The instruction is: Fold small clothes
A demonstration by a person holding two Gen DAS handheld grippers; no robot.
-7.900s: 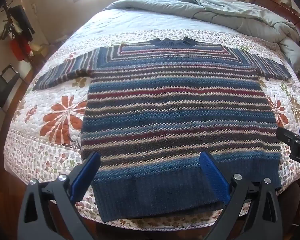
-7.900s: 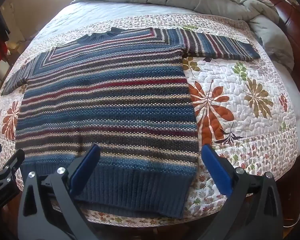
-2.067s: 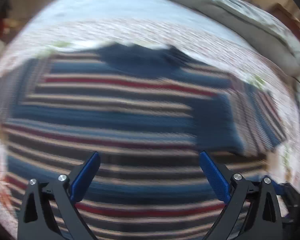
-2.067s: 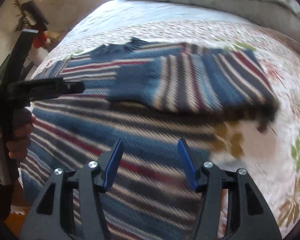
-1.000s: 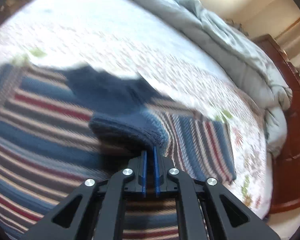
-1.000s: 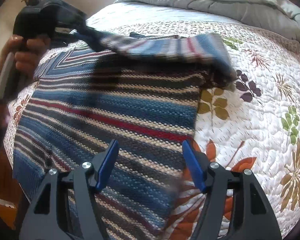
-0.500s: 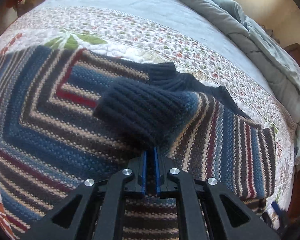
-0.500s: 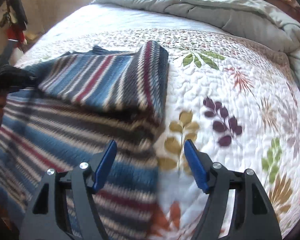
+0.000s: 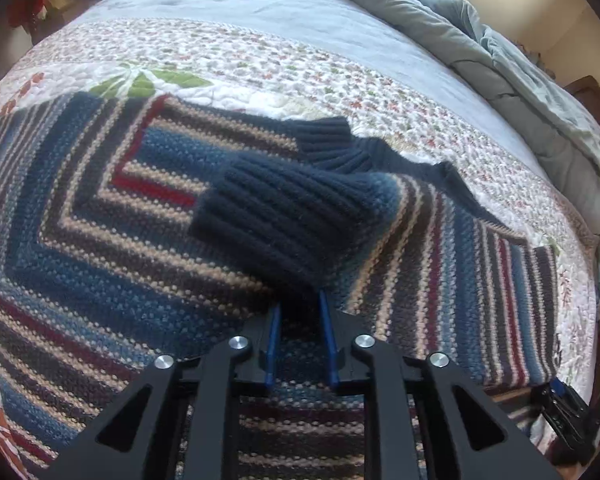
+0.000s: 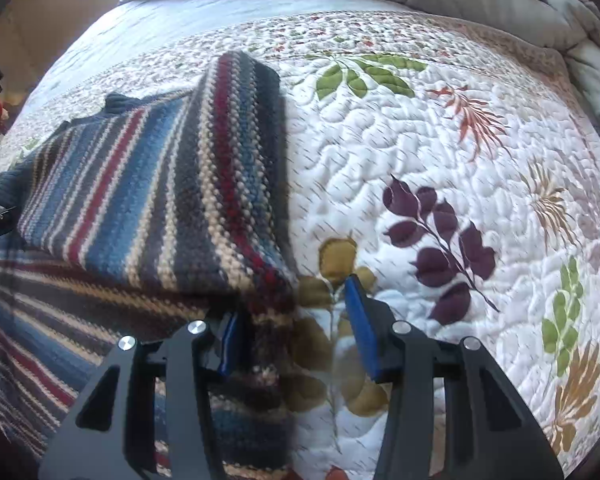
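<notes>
A striped knit sweater [image 9: 100, 216] in blue, red, cream and grey lies flat on the bed. Its right sleeve [image 9: 440, 248] is folded across the chest, with the dark ribbed cuff [image 9: 284, 216] lying near the collar [image 9: 340, 144]. My left gripper [image 9: 300, 312] sits just behind the cuff, its jaws slightly apart and holding nothing. In the right wrist view the folded sleeve [image 10: 172, 188] lies to the left. My right gripper [image 10: 296, 300] is open at the sweater's side edge, the left finger over the knit, the right over the quilt.
The sweater rests on a white floral quilt [image 10: 440, 160]. A bunched grey duvet [image 9: 500, 64] lies at the head of the bed. The right gripper's tip shows at the lower right of the left wrist view [image 9: 560, 404]. Bare quilt lies right of the sweater.
The left gripper has let go of the cuff and its jaws have parted slightly; the cuff now rests on the chest. The right gripper has moved lower to the sweater's side edge.
</notes>
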